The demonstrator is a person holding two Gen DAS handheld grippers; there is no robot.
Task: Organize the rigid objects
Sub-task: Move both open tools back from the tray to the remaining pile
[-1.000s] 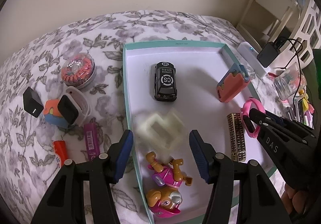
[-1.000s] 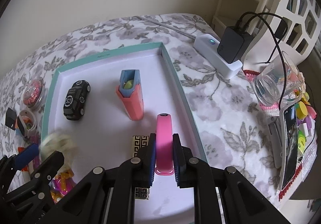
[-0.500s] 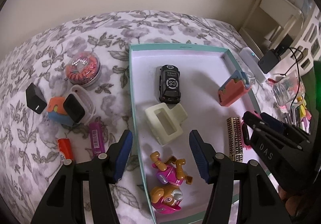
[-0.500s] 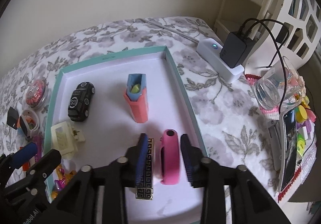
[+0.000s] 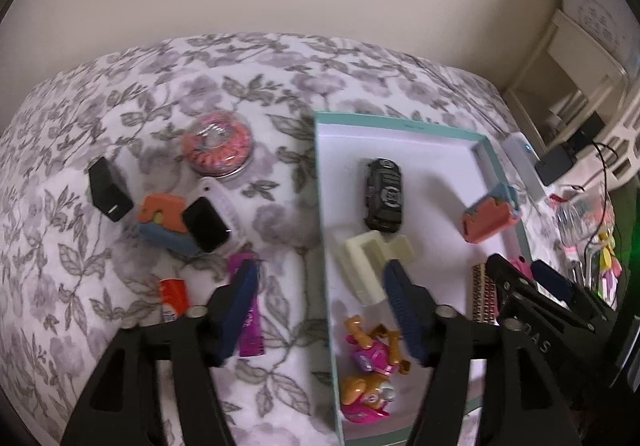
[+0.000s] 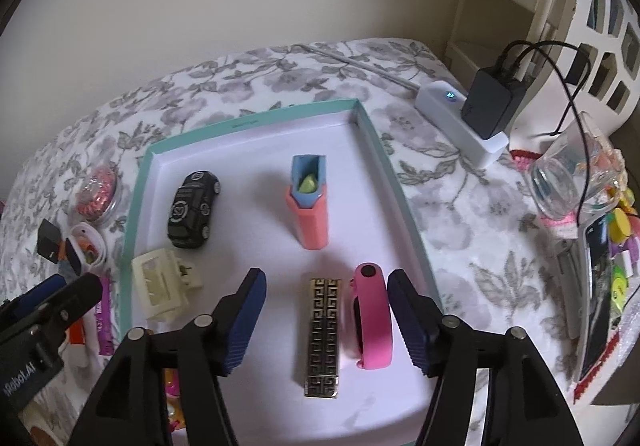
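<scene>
A teal-rimmed white tray (image 6: 404,202) (image 5: 490,150) holds a black toy car (image 6: 194,204) (image 5: 383,195), a cream hair claw (image 6: 160,292) (image 5: 370,264), a coral and blue case (image 6: 310,202) (image 5: 490,214), a gold patterned bar (image 6: 324,330), a pink band (image 6: 372,320) and a pink puppy toy (image 5: 370,370). My right gripper (image 6: 326,320) is open above the bar and band, empty. My left gripper (image 5: 324,312) is open over the tray's left rim, empty.
Left of the tray on the floral cloth lie a round tin of hair ties (image 5: 218,146), a black charger (image 5: 109,189), an orange and blue case (image 5: 162,220), a smartwatch (image 5: 208,224), a purple stick (image 5: 250,320) and an orange tube (image 5: 173,296). A power strip (image 6: 460,118) and glass jar (image 6: 560,182) stand at right.
The right gripper opened and let go of the pink band, which now lies in the tray. The left gripper swung left after the cream claw settled in the tray.
</scene>
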